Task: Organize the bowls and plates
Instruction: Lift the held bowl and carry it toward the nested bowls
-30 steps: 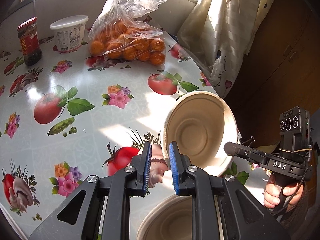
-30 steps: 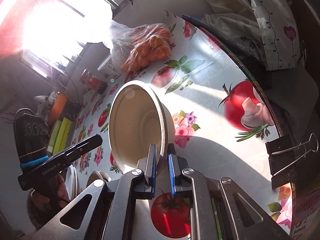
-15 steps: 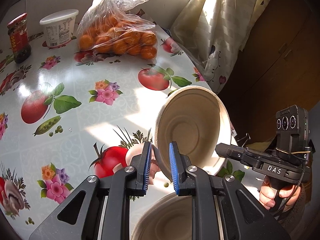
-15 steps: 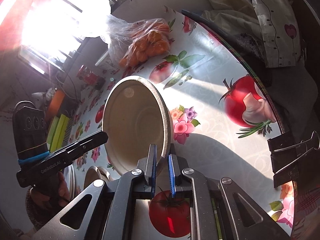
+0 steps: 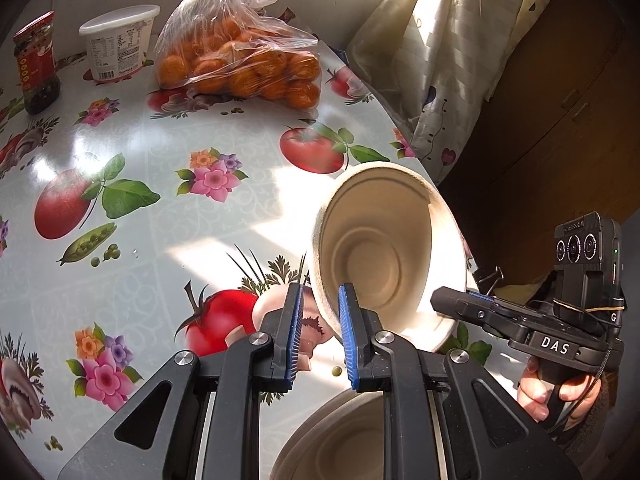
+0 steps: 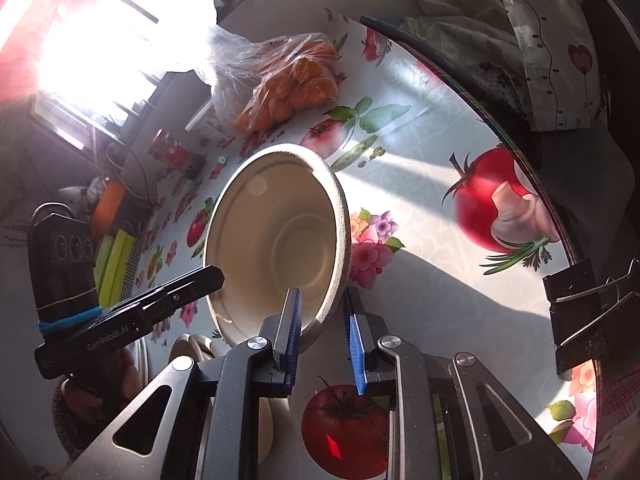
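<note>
Above the fruit-printed oilcloth worktop (image 5: 168, 216), near its right edge, a beige moulded-fibre bowl (image 5: 380, 256) hangs tilted; both half-open claws, left claw (image 5: 318, 336) and right claw (image 6: 322, 340), straddle its rim loosely.

Bare tablecloth (image 5: 168, 216) left of the tilted bowl (image 5: 384, 256); orange bag (image 5: 240, 60), tub (image 5: 118, 40), jar (image 5: 36, 64) along the far edge.

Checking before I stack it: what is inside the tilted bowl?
Nothing: the tilted bowl shows only its bare moulded bottom rings. Each gripper's finger hides a bit of the inner wall near the rim.
</note>
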Available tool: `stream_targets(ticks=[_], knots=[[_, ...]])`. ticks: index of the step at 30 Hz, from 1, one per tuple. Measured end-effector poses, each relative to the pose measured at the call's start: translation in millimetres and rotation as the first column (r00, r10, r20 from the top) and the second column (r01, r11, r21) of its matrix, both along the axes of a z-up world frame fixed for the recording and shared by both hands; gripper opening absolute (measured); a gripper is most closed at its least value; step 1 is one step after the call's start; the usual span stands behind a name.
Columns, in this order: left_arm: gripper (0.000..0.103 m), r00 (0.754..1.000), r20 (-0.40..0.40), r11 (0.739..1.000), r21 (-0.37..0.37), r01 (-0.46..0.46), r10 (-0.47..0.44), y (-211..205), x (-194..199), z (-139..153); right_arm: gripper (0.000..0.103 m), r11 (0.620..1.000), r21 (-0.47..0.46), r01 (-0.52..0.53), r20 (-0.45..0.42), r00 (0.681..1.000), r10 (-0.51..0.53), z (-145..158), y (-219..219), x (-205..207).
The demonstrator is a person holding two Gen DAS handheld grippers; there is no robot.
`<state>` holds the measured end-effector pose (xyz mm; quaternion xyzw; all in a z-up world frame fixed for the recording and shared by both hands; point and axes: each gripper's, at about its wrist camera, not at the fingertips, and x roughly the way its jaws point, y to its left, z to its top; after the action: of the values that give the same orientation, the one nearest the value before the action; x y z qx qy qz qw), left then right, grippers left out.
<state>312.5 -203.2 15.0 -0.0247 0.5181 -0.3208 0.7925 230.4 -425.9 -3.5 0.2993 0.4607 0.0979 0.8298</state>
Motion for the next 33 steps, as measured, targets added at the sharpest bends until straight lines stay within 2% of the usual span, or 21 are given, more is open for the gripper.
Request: stream_targets(ticks=[5, 13, 33], knots=[[0.019, 1.000, 0.008, 1.000, 0.000, -0.004, 0.004, 1.2, 2.4, 3.1, 0.030, 1.000, -0.028, 0.014, 0.029, 0.999, -0.013, 5.8, -1.7, -1.3], [0.019, 1.000, -0.024, 0.999, -0.054, 0.004, -0.005, 2.3, 3.7, 1.9, 0.030, 0.999, -0.044, 0.003, 0.058, 0.998, 0.000, 8.9, 2.9, -0.3], [0.019, 1.000, 0.011, 0.999, -0.047, 0.010, -0.010, 3.8, -2.2, 6.5, 0.030, 0.994, -0.105, -0.007, 0.110, 0.994, 0.019, 23.2, 18.0, -4.3]])
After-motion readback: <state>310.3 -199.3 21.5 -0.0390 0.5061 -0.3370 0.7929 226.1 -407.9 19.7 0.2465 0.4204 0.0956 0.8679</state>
